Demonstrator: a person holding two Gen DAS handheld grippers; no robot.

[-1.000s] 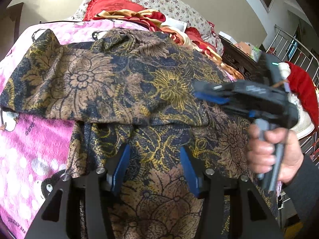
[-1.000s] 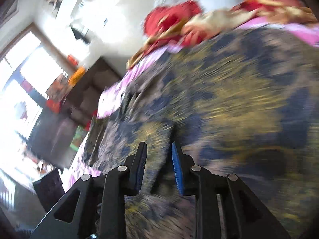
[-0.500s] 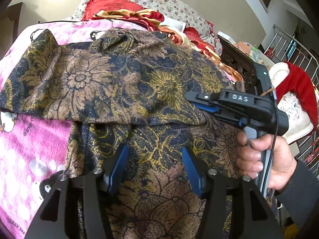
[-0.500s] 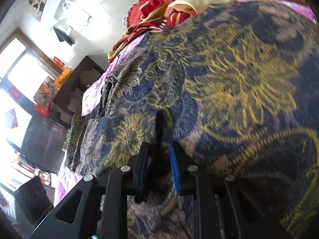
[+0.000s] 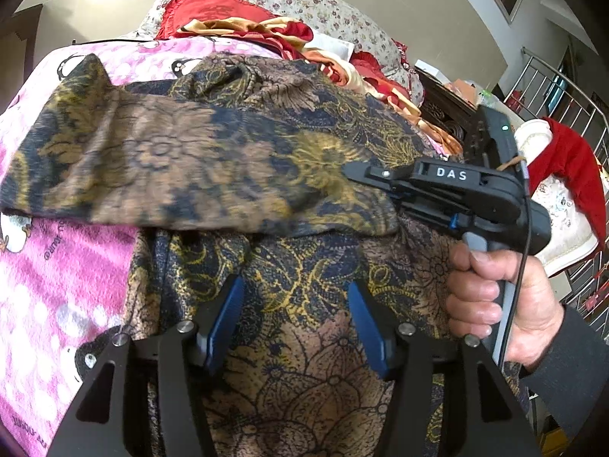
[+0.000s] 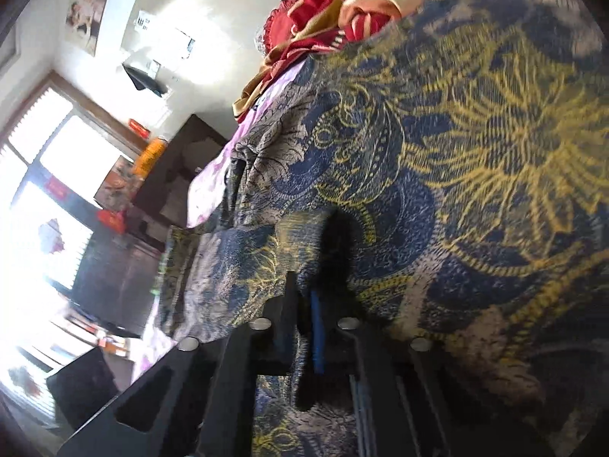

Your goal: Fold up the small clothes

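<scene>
Left wrist view: the left gripper point(image 5: 295, 314) is held spread above the floral garment point(image 5: 213, 160), which is laid across the pink blanket point(image 5: 53, 274). Beyond it, the right gripper point(image 5: 356, 175) is pinched on a folded edge of the garment, gripped by the right hand point(image 5: 495, 304). Behind the garment, red and gold cloths point(image 5: 243, 26) are heaped.

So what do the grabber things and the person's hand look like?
The left gripper has black angular arms with silver bolts and blue pads on its fingers. The right gripper looks the same up close; from the side its black body reads "DAS" in white, with a small green light and a thin black cable. The bare hand on its handle has a dark sleeve.
</scene>
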